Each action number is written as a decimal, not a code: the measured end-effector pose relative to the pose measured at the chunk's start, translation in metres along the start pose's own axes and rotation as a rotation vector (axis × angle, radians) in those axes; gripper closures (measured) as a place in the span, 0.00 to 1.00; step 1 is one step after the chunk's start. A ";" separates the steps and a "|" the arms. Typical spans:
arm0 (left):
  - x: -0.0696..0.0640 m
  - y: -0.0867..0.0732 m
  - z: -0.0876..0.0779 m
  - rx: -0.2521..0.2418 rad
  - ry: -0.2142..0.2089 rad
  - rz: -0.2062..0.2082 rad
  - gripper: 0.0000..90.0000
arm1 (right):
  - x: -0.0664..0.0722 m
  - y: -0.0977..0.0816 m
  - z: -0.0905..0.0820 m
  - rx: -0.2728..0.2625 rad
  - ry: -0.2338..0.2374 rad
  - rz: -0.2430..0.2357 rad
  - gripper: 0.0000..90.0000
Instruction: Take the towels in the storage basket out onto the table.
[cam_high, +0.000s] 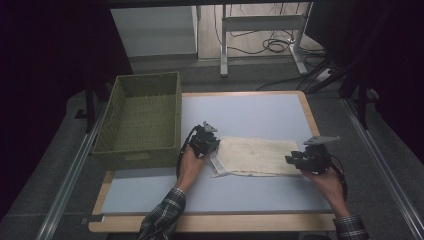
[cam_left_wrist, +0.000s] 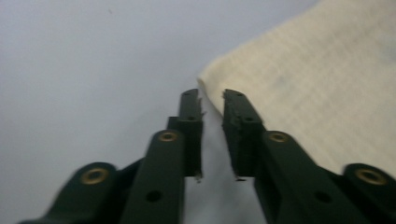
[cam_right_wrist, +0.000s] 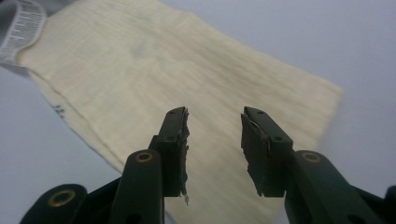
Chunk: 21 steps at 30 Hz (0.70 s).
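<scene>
Woven basket (cam_high: 145, 120) — left of cloth (cam_high: 257, 156).

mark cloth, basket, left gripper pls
cloth (cam_high: 257, 156), high view, middle of its top face.
basket (cam_high: 135, 156), high view, near wall.
left gripper (cam_left_wrist: 212, 100), left gripper view, gap between its fingertips, at the cloth's corner.
</scene>
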<state>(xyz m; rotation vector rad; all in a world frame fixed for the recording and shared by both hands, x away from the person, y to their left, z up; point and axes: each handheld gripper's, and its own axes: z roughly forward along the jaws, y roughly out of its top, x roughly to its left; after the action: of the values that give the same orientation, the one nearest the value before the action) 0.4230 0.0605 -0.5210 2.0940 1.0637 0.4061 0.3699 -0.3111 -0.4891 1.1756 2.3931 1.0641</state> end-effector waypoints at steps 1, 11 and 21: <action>0.000 0.002 0.002 -0.004 -0.014 -0.001 0.79 | 0.004 0.001 0.003 0.002 0.011 -0.008 0.67; 0.011 0.013 0.028 0.039 -0.010 0.020 0.73 | 0.054 0.009 0.033 0.027 0.143 -0.096 0.72; 0.019 0.009 0.029 0.023 -0.029 0.034 0.73 | 0.100 0.030 0.064 0.037 0.241 -0.164 0.74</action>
<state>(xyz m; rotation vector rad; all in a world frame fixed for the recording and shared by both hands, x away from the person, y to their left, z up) 0.4559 0.0584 -0.5349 2.1339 1.0218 0.3808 0.3564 -0.1904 -0.5043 0.8868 2.6484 1.1702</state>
